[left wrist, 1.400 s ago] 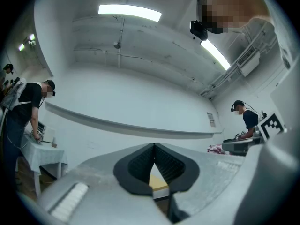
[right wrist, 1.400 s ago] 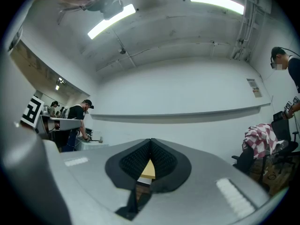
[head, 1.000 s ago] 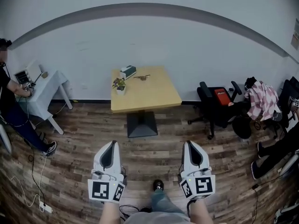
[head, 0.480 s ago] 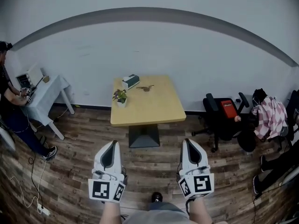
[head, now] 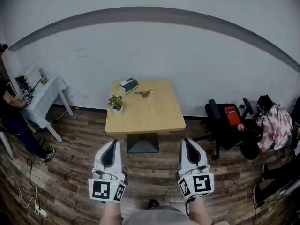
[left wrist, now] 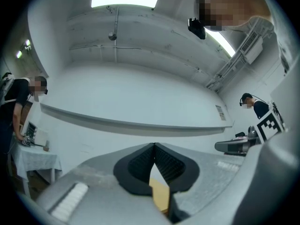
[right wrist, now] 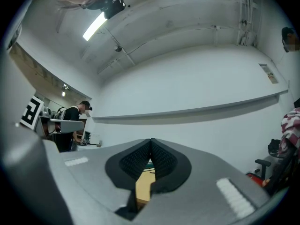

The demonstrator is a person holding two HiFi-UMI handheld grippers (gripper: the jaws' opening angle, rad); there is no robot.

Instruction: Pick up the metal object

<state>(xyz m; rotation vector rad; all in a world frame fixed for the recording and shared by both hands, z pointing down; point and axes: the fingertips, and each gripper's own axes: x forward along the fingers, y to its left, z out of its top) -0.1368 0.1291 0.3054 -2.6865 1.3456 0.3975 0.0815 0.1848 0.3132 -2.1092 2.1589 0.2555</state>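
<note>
A small metal object (head: pixel 143 93) lies near the far edge of a square wooden table (head: pixel 150 114) ahead of me, beside a tissue box (head: pixel 128 85) and a little potted plant (head: pixel 116 103). Both grippers are held out in front of me over the wooden floor, short of the table's near edge. My left gripper (head: pixel 112 143) is shut and empty, its tips meeting in the left gripper view (left wrist: pixel 153 145). My right gripper (head: pixel 188 141) is shut and empty too, with a slice of tabletop showing under its tips (right wrist: pixel 151 139).
The table stands on a dark pedestal base (head: pixel 142 143) against the white wall. A white side table (head: pixel 44 93) with a person (head: pixel 10 114) stands at the left. Black office chairs (head: pixel 227 123), one draped with clothing (head: pixel 274 123), stand at the right. Cables (head: pixel 33 193) lie on the floor at the left.
The table has drawn nearer and sits lower in the head view. Both grippers have travelled forward with me, still shut and side by side.
</note>
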